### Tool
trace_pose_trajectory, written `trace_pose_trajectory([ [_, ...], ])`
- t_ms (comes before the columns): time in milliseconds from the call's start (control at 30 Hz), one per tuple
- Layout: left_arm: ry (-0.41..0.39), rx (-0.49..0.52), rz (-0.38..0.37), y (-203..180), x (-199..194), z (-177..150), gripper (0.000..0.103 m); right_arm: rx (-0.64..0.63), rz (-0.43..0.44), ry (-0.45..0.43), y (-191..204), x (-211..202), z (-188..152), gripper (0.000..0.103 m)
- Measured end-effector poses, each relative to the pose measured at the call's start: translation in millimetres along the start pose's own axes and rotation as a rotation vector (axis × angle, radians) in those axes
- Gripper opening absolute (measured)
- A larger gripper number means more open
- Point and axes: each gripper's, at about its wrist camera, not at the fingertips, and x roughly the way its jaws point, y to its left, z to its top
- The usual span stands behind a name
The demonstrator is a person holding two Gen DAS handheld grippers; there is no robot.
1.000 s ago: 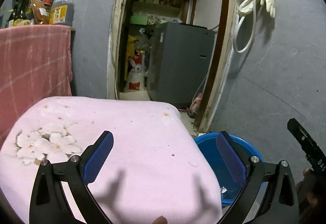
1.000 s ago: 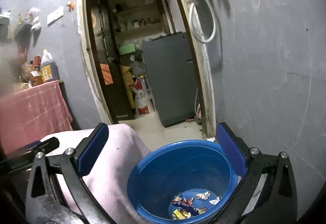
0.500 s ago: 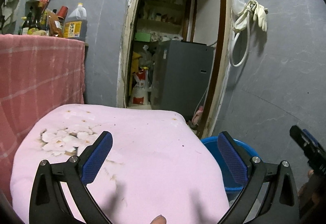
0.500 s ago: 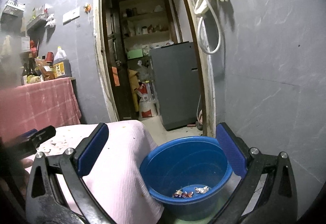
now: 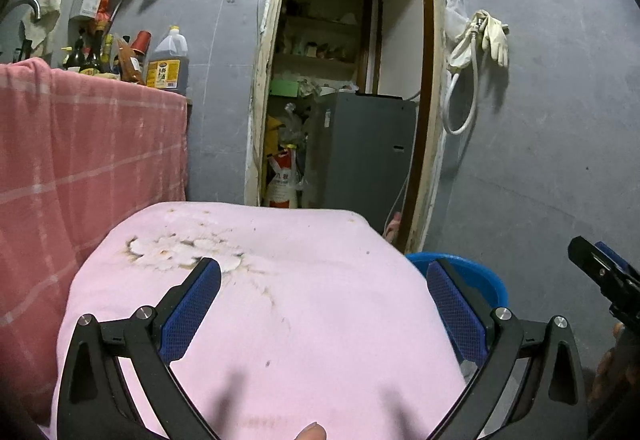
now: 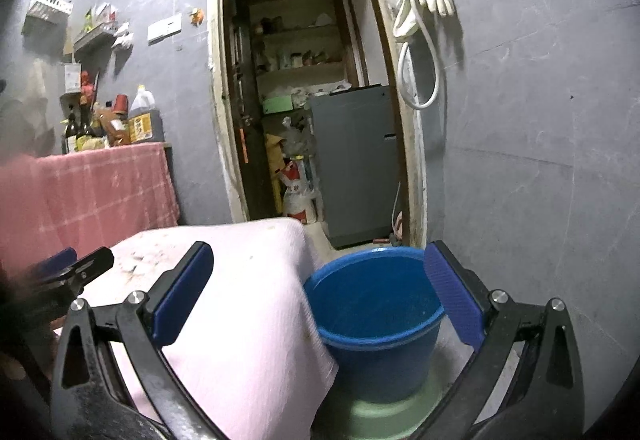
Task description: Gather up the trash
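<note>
A blue bucket (image 6: 376,316) stands on a pale green base beside the pink-covered table (image 6: 248,304); its inside is hidden from this low angle. In the left wrist view only the bucket's rim (image 5: 476,272) shows past the table's right edge. My left gripper (image 5: 324,304) is open above the pink cloth (image 5: 304,280), nothing between its blue pads. My right gripper (image 6: 320,288) is open too and holds nothing, spanning the table corner and the bucket. No loose trash shows on the cloth, only a pale flower print (image 5: 184,252).
A counter draped in red checked cloth (image 5: 80,160) with bottles and an oil jug (image 5: 166,60) stands at the left. An open doorway (image 5: 344,100) leads to a grey appliance (image 5: 360,148). Gloves and a hose (image 5: 476,52) hang on the grey wall.
Both grippers have risen and tilted up, so more wall and doorway show. The wrappers at the bucket's bottom, seen earlier in the right wrist view, are now out of sight.
</note>
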Motion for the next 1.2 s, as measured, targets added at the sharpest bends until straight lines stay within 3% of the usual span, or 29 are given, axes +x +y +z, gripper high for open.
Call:
trace_pose_trajectory([
  [600,-0.016,-0.014,0.107,25,-49,-41,0.101,-0.072,0.002,0.062,38,-21,-36,0.103],
  [1200,-0.015,-0.037,0.129,34,-69,-61,0.101,-0.053,0.02,0.029,44,-35,-55,0.103],
])
